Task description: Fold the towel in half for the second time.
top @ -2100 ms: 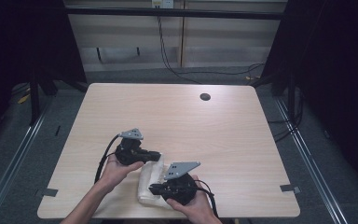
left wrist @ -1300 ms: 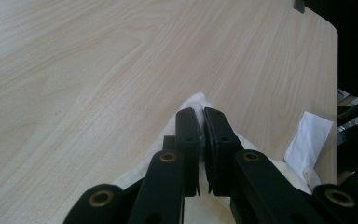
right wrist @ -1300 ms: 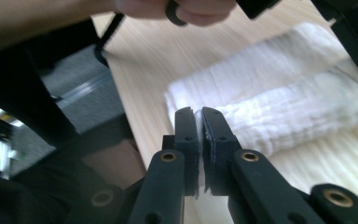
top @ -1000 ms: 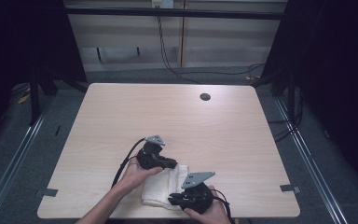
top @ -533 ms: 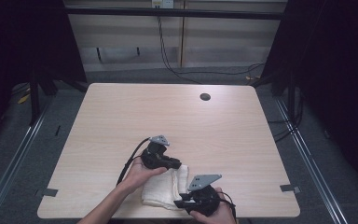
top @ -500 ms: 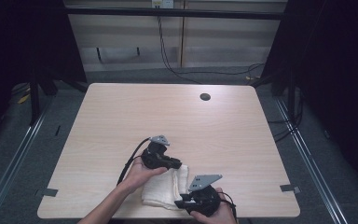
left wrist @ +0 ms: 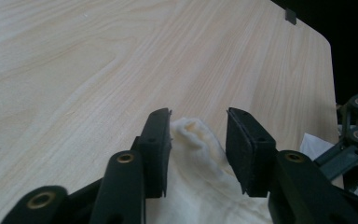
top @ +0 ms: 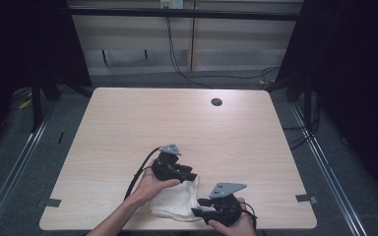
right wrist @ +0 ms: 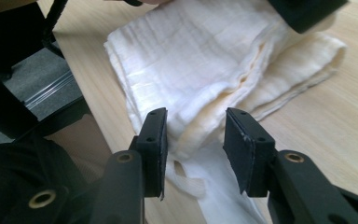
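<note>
Cloth [top: 174, 201] folded, near table edge; both tools low, jaws apparently released.

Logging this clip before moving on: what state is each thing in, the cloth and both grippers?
Cloth: folded, lying flat at the table's near edge.
Left gripper: jaws just opened, cloth corner between them, pads not pressing.
Right gripper: jaws just opened, cloth edge between them, released.
Table: bare wood top, dark round hole near far edge.
</note>
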The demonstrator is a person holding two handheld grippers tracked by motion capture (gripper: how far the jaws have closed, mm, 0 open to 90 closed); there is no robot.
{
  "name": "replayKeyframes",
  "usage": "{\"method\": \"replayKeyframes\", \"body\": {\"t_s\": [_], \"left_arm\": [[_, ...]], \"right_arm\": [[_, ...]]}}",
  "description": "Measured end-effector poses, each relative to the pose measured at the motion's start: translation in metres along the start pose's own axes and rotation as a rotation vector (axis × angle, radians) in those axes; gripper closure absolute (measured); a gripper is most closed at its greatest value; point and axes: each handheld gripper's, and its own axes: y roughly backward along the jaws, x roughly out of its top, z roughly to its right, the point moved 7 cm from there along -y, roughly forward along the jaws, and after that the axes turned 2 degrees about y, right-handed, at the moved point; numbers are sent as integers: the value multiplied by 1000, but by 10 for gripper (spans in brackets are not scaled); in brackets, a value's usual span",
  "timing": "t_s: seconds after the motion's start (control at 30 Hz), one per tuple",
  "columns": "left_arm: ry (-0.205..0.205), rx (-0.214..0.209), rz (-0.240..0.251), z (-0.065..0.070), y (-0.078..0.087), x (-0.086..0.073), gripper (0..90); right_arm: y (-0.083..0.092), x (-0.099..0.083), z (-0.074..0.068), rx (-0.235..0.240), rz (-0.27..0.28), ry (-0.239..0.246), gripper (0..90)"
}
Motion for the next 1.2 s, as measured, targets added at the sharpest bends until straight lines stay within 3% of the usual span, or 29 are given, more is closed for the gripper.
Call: {"method": "replayKeyframes", "body": {"t_s": [0.13,0.27,0.37,0.63,0.83,0.97,1.07,1.2], "left_arm": [[-9,12,17,1,16,5,481],[-34,29,-6,2,31,0,459],[-34,50,14,-1,45,-4,447],[-9,127,18,-9,73,-22,414],[-5,171,2,-12,93,-38,352],[26,210,16,-12,106,-47,298],[32,197,32,-7,116,-54,286],[37,214,44,-7,128,-64,267]], "right_arm": [[2,3,7,-32,5,3,586],[3,6,17,-59,0,12,610],[8,10,23,-36,1,9,586],[33,21,41,-46,87,-16,584],[45,15,52,-47,85,-27,537],[51,7,60,-70,85,-43,512],[56,1,67,-96,91,-68,485],[63,-4,77,-129,105,-98,459]]}}
